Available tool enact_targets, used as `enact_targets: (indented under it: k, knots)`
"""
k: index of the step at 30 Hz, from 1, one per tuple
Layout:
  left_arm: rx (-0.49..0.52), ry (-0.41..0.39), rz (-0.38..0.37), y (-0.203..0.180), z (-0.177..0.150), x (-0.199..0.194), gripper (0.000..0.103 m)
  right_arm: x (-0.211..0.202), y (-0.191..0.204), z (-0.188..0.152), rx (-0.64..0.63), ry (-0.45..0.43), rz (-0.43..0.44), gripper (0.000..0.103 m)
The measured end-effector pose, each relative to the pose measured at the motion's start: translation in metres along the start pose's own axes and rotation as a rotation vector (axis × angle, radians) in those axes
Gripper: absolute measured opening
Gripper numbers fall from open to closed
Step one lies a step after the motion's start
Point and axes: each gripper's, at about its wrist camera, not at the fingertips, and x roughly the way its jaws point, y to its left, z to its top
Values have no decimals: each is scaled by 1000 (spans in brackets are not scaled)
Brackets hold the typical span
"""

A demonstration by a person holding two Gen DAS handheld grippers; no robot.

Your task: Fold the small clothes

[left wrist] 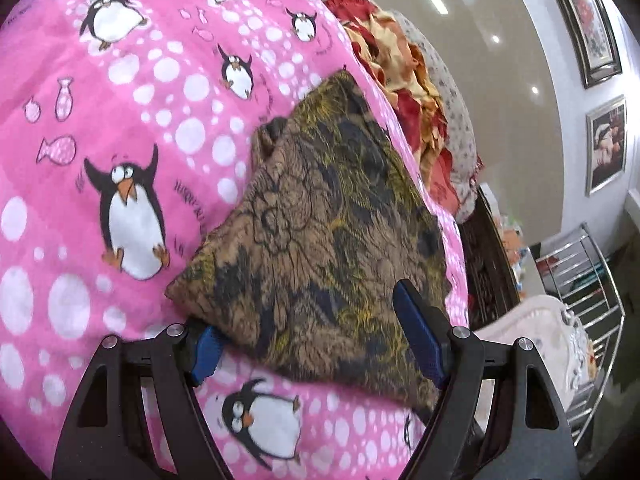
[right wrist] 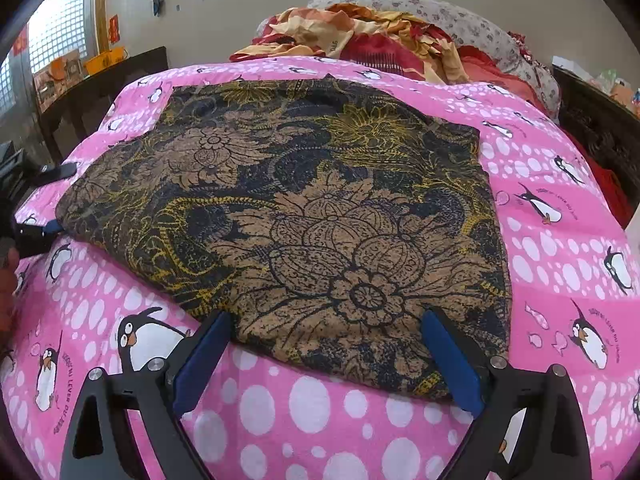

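A brown, black and yellow floral garment lies spread flat on a pink penguin-print blanket. My right gripper is open, its blue pads straddling the garment's near edge. In the left wrist view the same garment lies between the open blue pads of my left gripper, at its side edge. The left gripper also shows at the far left of the right wrist view, touching the garment's left corner.
A heap of red and yellow cloth and a grey floral pillow lie beyond the blanket. A dark wooden bed frame and a metal rack stand to the right. A dark table stands at the left.
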Motion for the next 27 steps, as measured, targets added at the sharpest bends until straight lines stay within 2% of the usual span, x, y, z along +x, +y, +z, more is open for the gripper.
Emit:
enact_targets:
  k: [3,4,5,7,8,13,16,18,19,23,25,26,27]
  knots:
    - [112,19,7,-12,-8,0,78,0,1,0,-1,1,-2,96]
    - [158,0,23,-13,-5,-2,78,0,1,0,-2,1,-3,96]
    - [162,-29,32,-8,-3,-4,78,0,1,0,-4,3,-4,97]
    - [68,-63,47,12,6,-4,73,1,2,0,-10,8,-10,98]
    - [41,-78,44,18,7,-5,63,2,4,1,-13,11,-15,98]
    - [79,-136,82,13,-3,-6,63,6,9,3,-31,42,-11,103]
    - [60,-159,65,17,-5,-9,63,9,13,7,-74,93,-26,103]
    - [51,-178,57,18,-5,-9,63,4,17,17,-97,137,-37,96]
    - [52,-180,57,16,-4,-7,63,-1,19,23,-98,142,-29,86]
    - [48,-187,67,17,-3,-9,60,-39,36,71,-110,33,16,86]
    - [48,-180,117,16,-2,-7,35,-40,50,103,-133,29,58,86]
    - [42,-171,145,16,-1,-5,15,-35,58,118,-141,41,78,86]
    - [44,-178,162,14,-1,-5,15,-27,65,134,-140,59,109,86]
